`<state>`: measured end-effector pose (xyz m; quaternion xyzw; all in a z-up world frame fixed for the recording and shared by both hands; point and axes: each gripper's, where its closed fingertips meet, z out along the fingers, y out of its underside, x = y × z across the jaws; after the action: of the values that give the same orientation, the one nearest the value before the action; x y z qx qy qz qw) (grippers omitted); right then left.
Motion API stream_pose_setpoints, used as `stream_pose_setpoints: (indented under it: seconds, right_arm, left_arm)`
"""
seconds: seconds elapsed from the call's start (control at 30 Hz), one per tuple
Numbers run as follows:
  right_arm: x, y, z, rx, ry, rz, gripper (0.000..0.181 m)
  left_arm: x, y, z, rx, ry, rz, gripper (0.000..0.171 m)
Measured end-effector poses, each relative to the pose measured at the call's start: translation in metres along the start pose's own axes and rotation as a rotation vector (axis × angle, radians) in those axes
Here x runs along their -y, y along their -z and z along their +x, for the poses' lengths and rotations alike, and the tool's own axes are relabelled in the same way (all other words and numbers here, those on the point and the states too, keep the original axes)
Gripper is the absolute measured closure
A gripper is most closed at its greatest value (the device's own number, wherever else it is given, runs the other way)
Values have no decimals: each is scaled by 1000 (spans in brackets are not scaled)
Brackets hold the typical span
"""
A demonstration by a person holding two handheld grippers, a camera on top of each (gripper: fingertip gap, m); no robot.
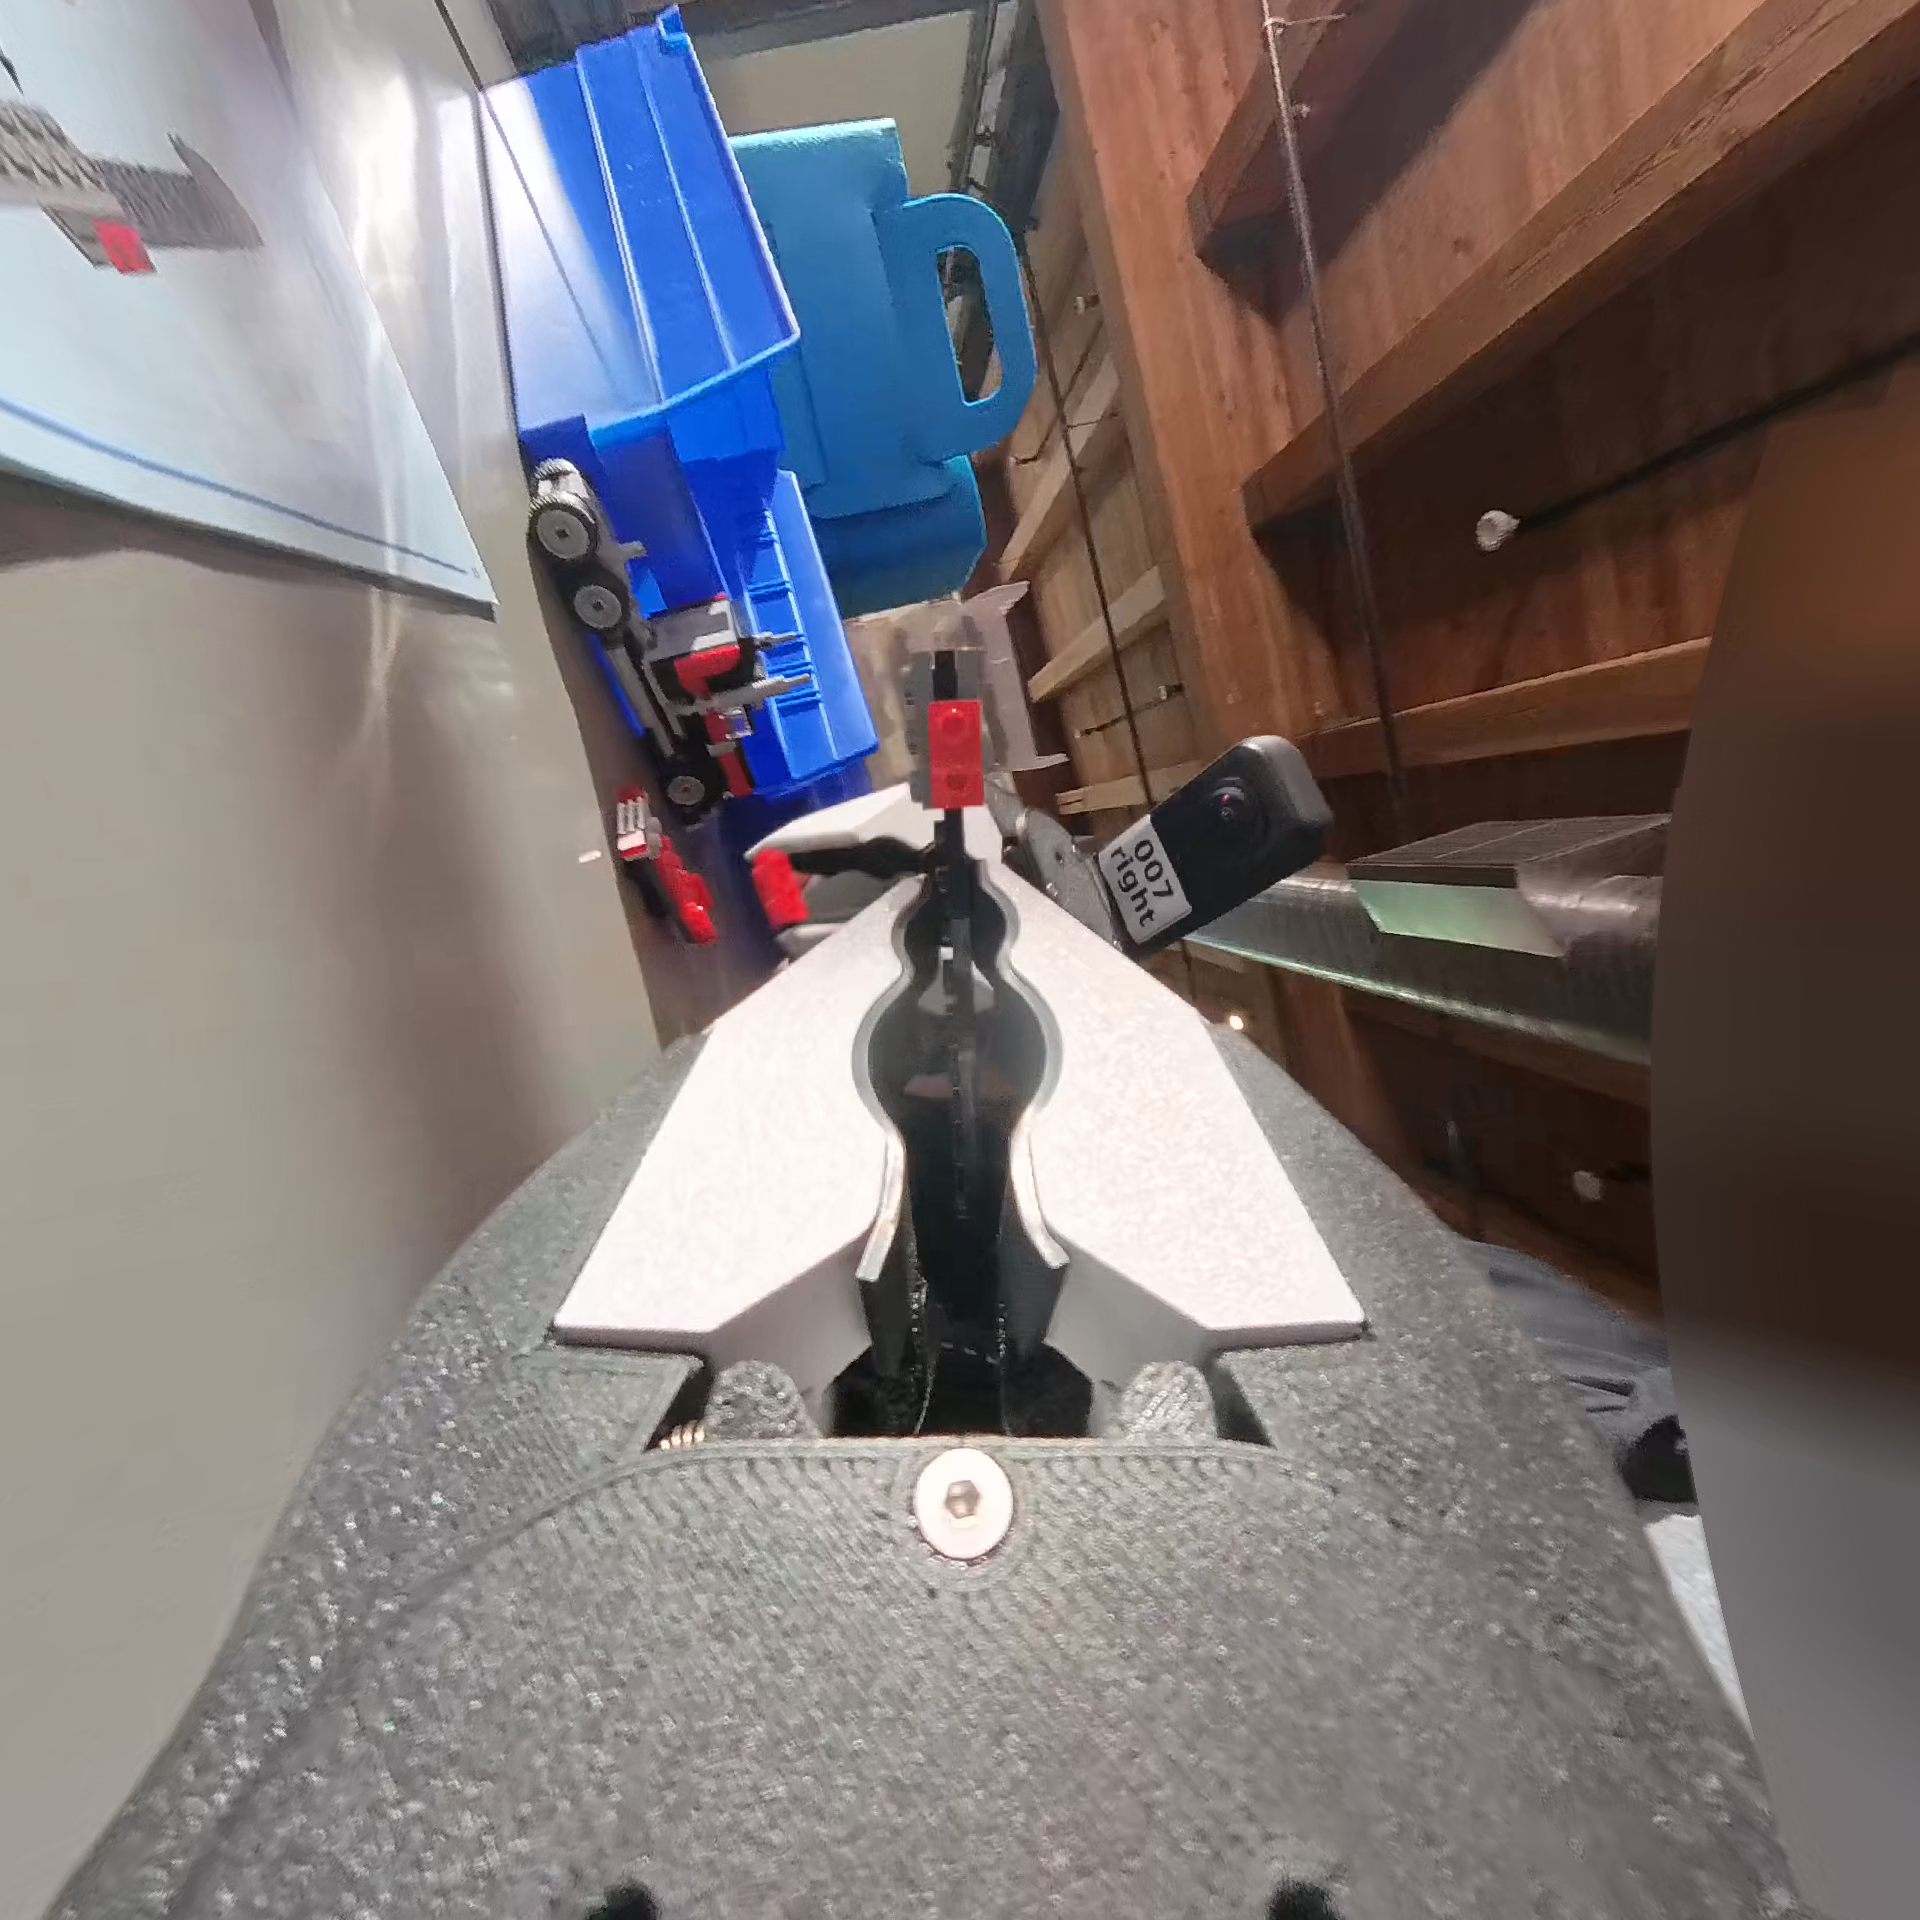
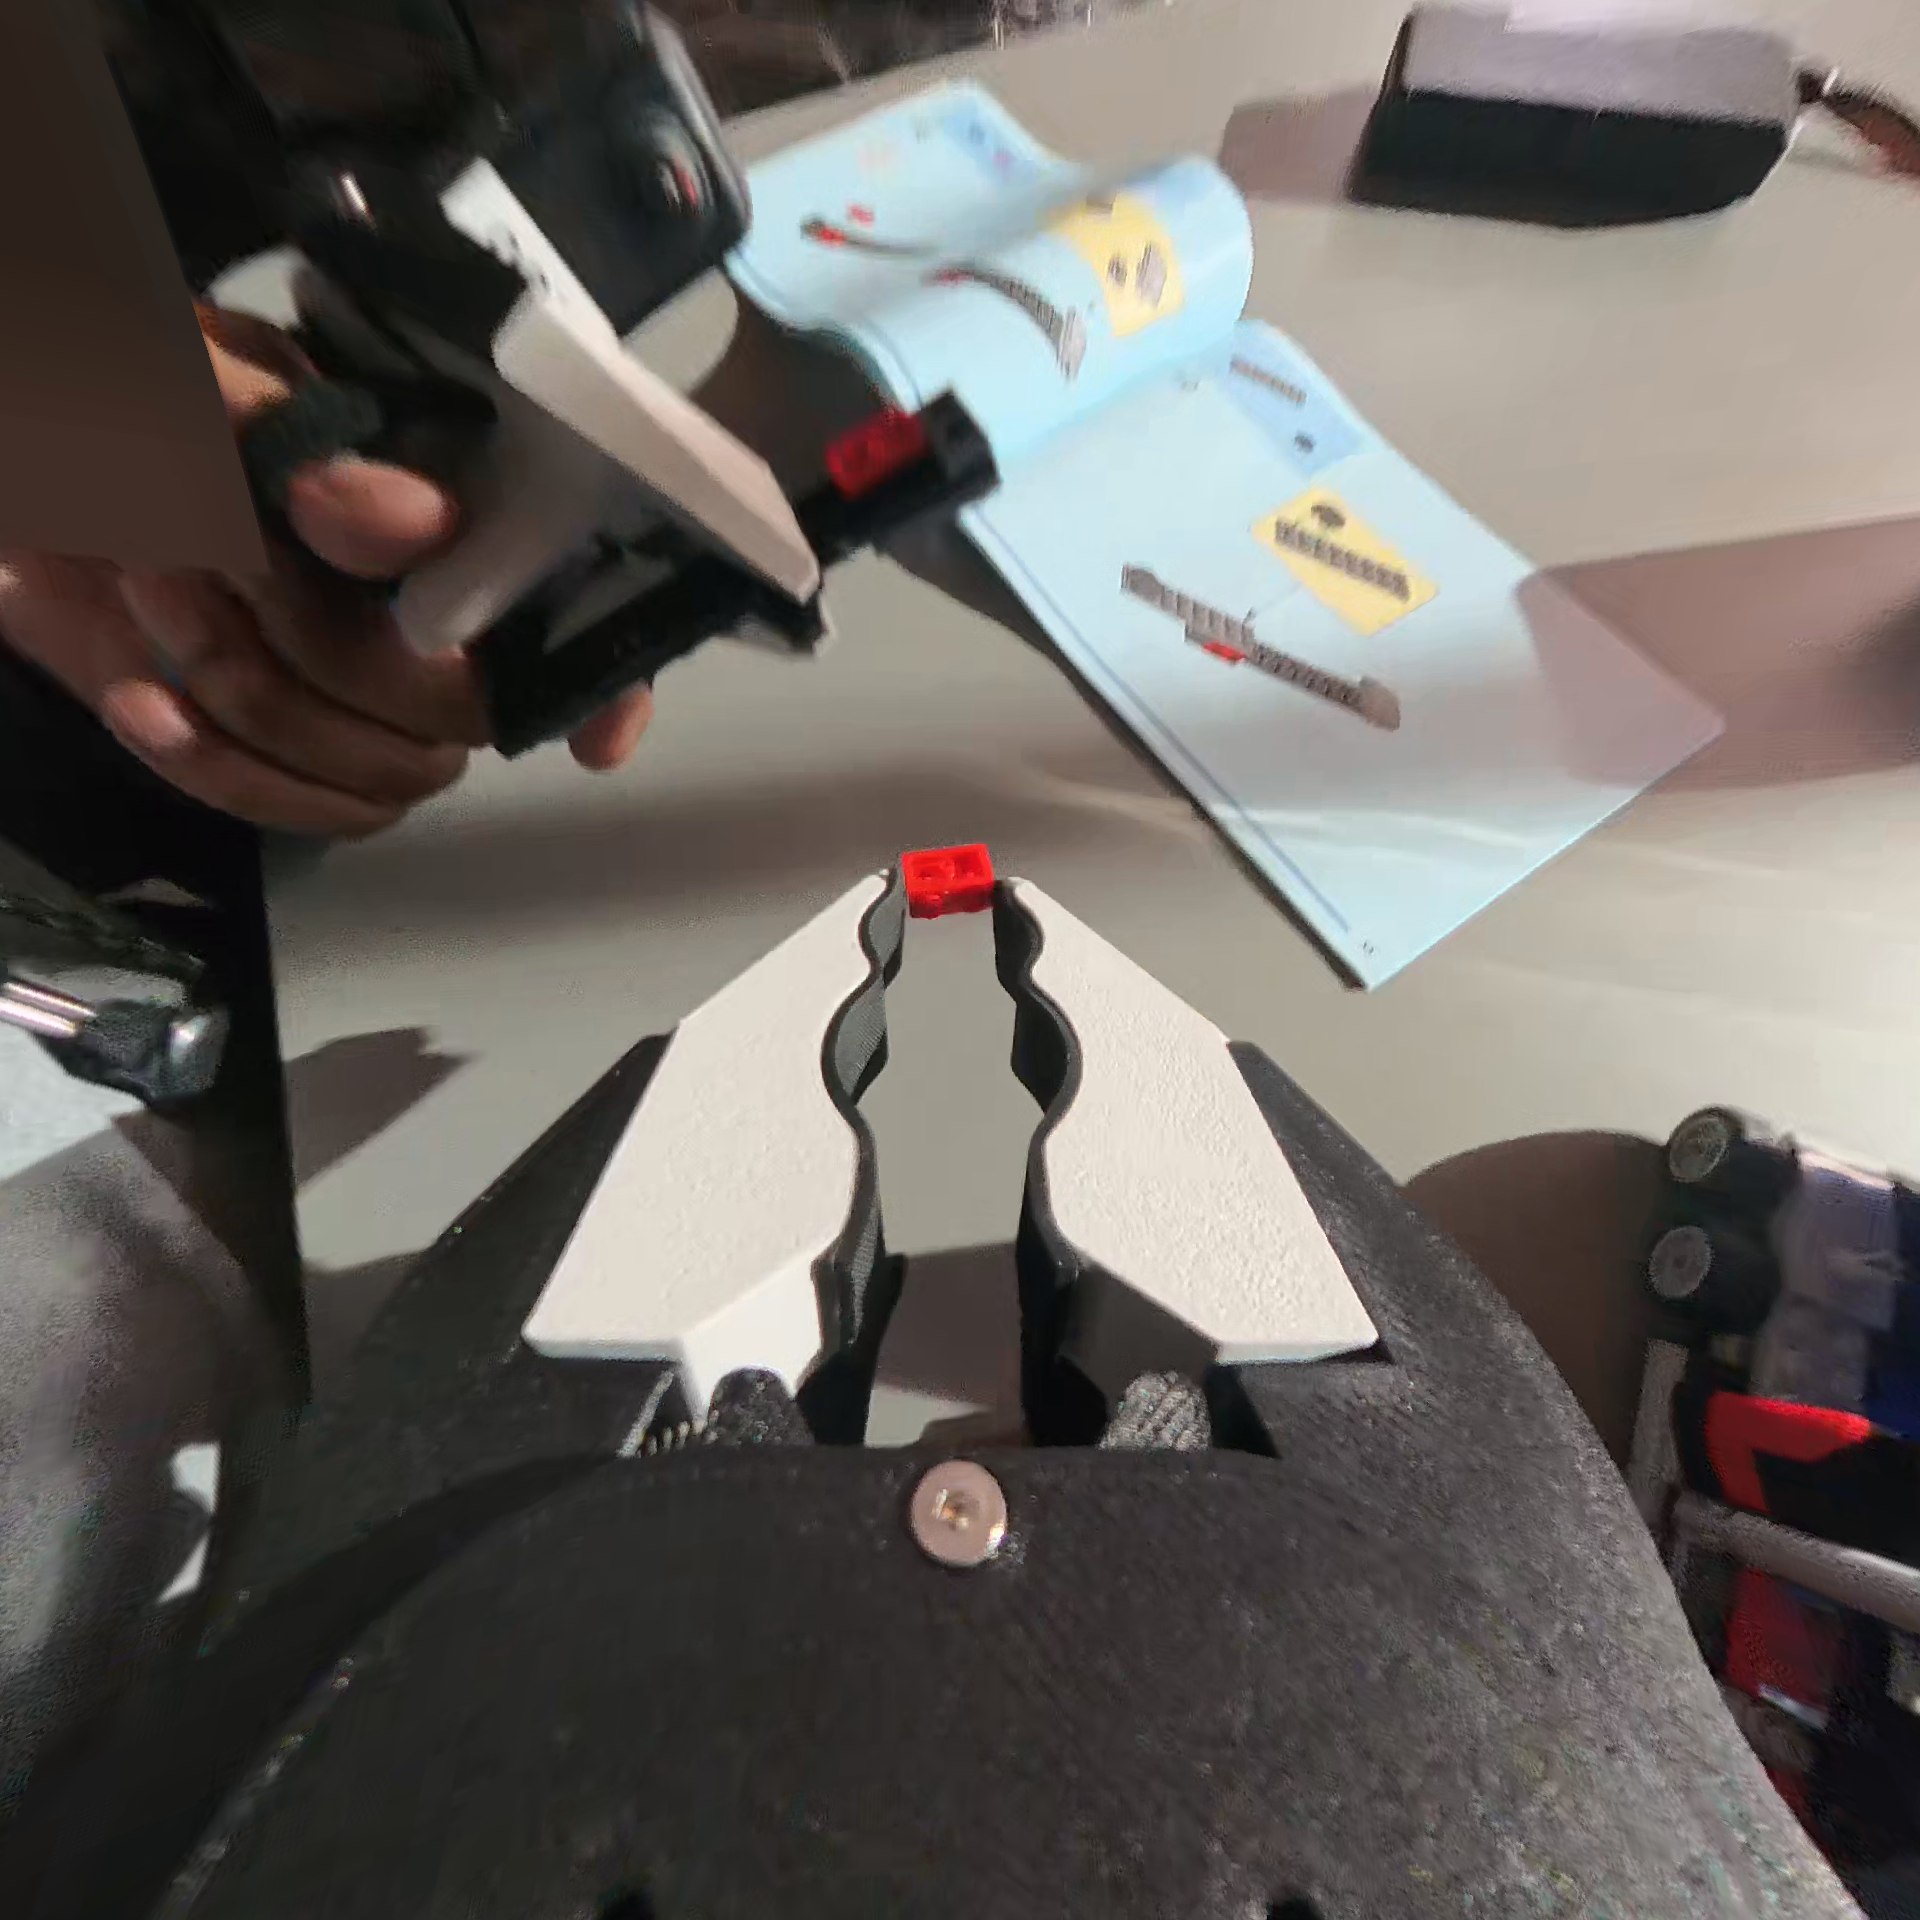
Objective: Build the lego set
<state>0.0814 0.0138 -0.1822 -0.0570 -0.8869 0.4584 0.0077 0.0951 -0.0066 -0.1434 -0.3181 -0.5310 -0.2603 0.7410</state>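
My left gripper [image 1: 951, 883] is shut on a long black lego beam [image 1: 954, 997] that runs between its fingers. The beam's far end carries a red two-stud plate [image 1: 956, 753] and grey parts. In the right wrist view this gripper [image 2: 816, 566] is at the upper left, held by a hand [image 2: 260, 665], with the black-and-red assembly [image 2: 904, 457] sticking out. My right gripper [image 2: 943, 899] is shut on a small red plate [image 2: 945, 878] above the table. It also shows in the left wrist view [image 1: 821, 862], below and apart from the beam.
An open light-blue instruction booklet [image 2: 1299, 582] lies on the grey table [image 2: 727, 935]. A partly built red-and-grey truck [image 1: 665, 665] sits beside a blue bin [image 1: 665, 312], with loose red pieces [image 1: 675, 883] nearby. A black box [image 2: 1579, 114] sits at the far side.
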Motion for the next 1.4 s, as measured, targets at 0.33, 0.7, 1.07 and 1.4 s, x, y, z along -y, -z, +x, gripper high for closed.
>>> stream_pose_setpoints:
  seconds: [0.33, 0.7, 1.07, 1.4]
  right_arm:
    - [61, 12, -13, 73, 64, 130, 163]
    - [57, 6, -15, 70, 84, 77, 163]
    - [58, 6, -15, 62, 94, 73, 162]
    - [59, 6, -14, 63, 77, 80, 162]
  left_arm:
    - [-15, -10, 9, -118, 144, -42, 167]
    - [-16, -11, 12, -165, 202, -39, 167]
    - [-16, -10, 13, -180, 218, -33, 166]
    - [-15, -9, 14, -193, 235, -26, 166]
